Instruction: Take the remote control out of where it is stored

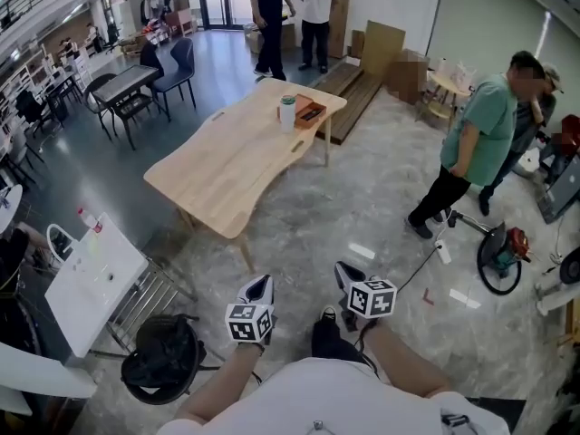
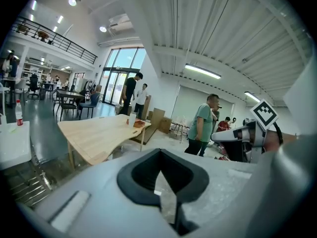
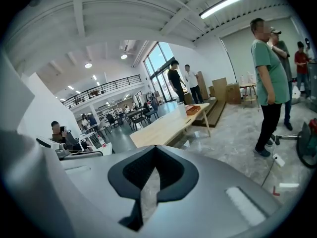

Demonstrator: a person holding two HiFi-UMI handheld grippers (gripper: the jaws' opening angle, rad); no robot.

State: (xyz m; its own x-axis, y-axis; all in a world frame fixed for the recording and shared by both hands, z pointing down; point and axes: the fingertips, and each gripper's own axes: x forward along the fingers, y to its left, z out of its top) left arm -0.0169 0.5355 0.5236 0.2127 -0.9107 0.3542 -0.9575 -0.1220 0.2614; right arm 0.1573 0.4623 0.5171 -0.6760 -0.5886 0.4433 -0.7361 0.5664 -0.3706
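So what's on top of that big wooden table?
A white-and-green cup and an orange-brown box, side by side at the far end of the wooden table. What's inside the box is too far to tell.

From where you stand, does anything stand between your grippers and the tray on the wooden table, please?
Nothing visible: bare floor and tabletop lead to the brown tray at the far end of the wooden table. A white cup stands beside it. The left gripper and right gripper are shut.
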